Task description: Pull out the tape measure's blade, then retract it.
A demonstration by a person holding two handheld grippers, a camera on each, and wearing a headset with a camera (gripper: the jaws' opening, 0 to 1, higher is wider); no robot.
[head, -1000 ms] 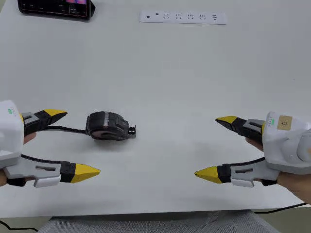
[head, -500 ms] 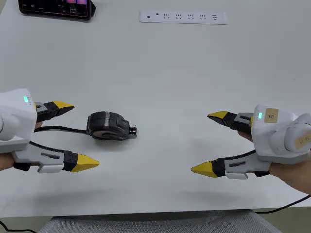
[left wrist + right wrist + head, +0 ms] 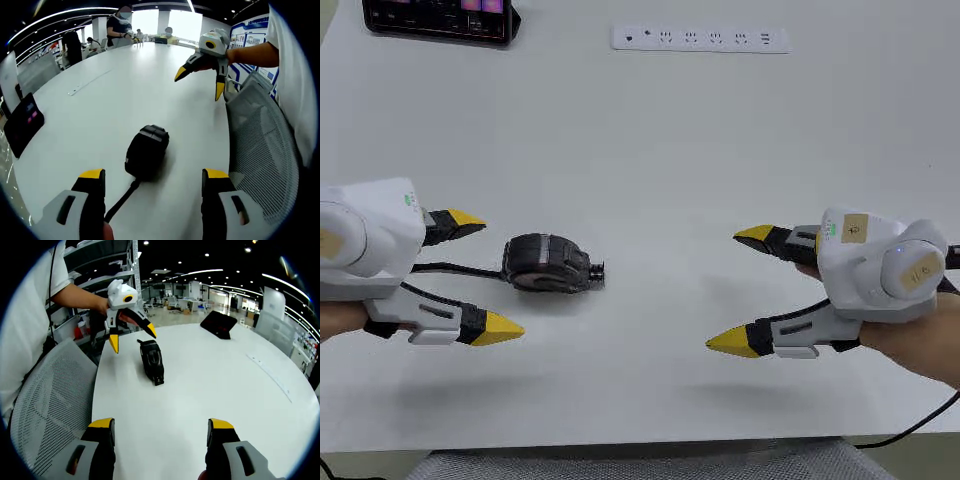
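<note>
A broad white worktop spreads out below, and the grey mesh back of a chair shows at its near edge. The left gripper hangs low over the worktop's left side, its yellow-tipped fingers spread wide and holding nothing. The right gripper hangs well apart from it on the right side. It points inward toward the left one, with its fingers likewise wide and empty. A dark screen device stands at the far left corner, and a white power strip lies flat along the far edge. The black tape measure lies on its side on the worktop, just ahead of the left gripper and in line with the gap between its fingers, touching neither of them. Its blade end faces the right gripper, with the blade wound in. A thin black strap trails from the case back toward the left gripper.
</note>
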